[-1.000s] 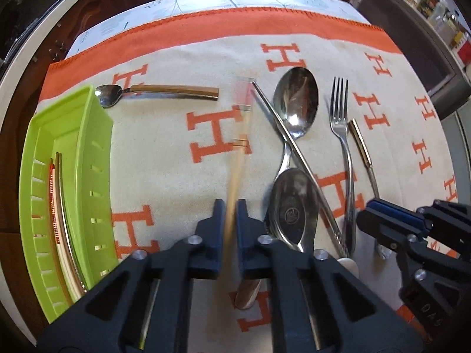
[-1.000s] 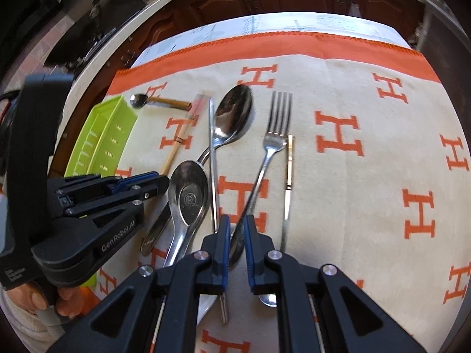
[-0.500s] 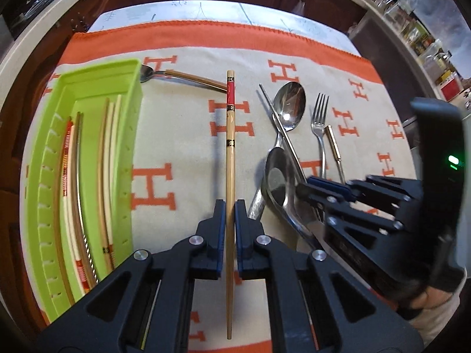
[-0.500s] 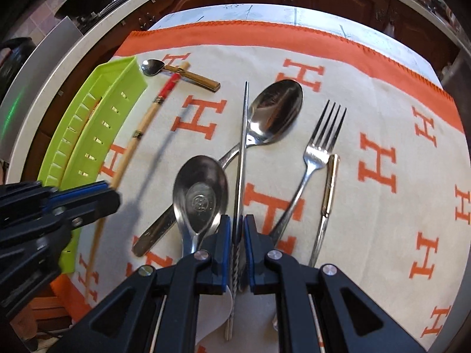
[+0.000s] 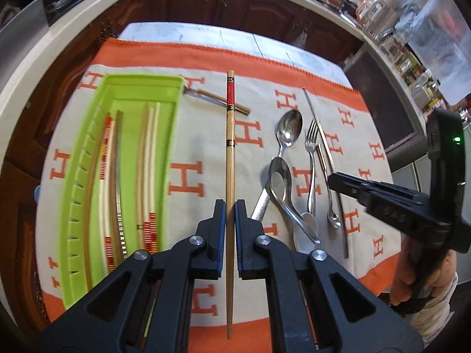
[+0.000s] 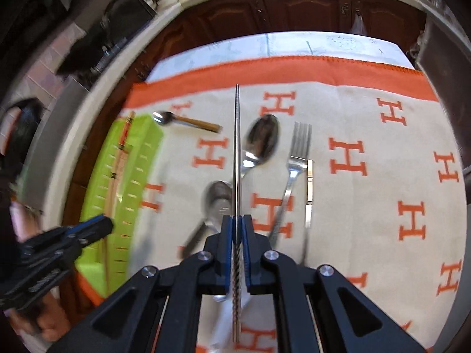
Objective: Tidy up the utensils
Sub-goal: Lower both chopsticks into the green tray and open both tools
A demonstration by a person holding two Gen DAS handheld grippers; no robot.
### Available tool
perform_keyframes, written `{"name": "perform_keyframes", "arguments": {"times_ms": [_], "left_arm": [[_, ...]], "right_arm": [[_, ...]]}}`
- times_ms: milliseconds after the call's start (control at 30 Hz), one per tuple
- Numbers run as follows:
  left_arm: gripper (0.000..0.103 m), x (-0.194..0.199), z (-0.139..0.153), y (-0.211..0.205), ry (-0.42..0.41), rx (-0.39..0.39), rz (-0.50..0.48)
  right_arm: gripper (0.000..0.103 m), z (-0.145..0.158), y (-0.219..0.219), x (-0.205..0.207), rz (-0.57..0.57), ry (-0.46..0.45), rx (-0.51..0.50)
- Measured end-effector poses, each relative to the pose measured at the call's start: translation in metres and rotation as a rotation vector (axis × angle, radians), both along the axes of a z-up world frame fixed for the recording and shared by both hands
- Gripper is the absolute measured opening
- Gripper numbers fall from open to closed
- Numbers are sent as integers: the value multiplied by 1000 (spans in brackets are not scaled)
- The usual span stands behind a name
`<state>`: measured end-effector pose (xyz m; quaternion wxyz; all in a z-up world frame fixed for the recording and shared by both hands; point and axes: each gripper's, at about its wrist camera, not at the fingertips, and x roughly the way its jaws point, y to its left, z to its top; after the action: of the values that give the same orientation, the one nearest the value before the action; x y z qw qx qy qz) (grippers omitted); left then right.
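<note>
- The left gripper (image 5: pixel 230 206) is clamped on a wooden chopstick (image 5: pixel 230 158), held clear of the cloth (image 5: pixel 188 135) just right of the tray (image 5: pixel 170 135).
- The right gripper (image 6: pixel 237 223) pinches a metal chopstick (image 6: pixel 237 147), raised over the spoons further right of the tray.
- Done: the tray already holds several chopsticks (image 5: pixel 117 176), lying lengthwise.
- Left, by my reading: both held sticks are not yet in the tray, and right of it two large spoons (image 5: pixel 290 128), a fork (image 5: pixel 310 147), a small spoon (image 5: pixel 331 194) and, beside its far corner, a wood-handled spoon (image 6: pixel 188 121) lie on the cloth.
- Both grippers point away from the person, sticks roughly parallel.
</note>
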<state>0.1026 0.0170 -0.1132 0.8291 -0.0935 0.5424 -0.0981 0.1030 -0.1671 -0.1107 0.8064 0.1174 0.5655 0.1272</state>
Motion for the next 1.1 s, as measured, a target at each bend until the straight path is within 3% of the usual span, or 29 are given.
{"name": "perform_keyframes", "arguments": {"times_ms": [167, 333, 567, 900, 1000, 1100], "left_arm": [[4, -6, 20, 29, -51, 24, 50], [4, -4, 26, 57, -72, 72, 77], [4, 11, 6, 86, -27, 65, 144], [4, 24, -24, 102, 11, 100, 182], [12, 24, -28, 103, 23, 102, 176], [27, 21, -31, 104, 26, 117, 193]], "right_arm": [[6, 27, 25, -4, 3, 1, 138], [6, 39, 80, -1, 39, 23, 219], [6, 26, 145, 8, 54, 68, 233], [7, 5, 166, 21, 50, 107, 211], [7, 4, 170, 21, 63, 112, 202], [8, 3, 170, 20, 58, 105, 181]]}}
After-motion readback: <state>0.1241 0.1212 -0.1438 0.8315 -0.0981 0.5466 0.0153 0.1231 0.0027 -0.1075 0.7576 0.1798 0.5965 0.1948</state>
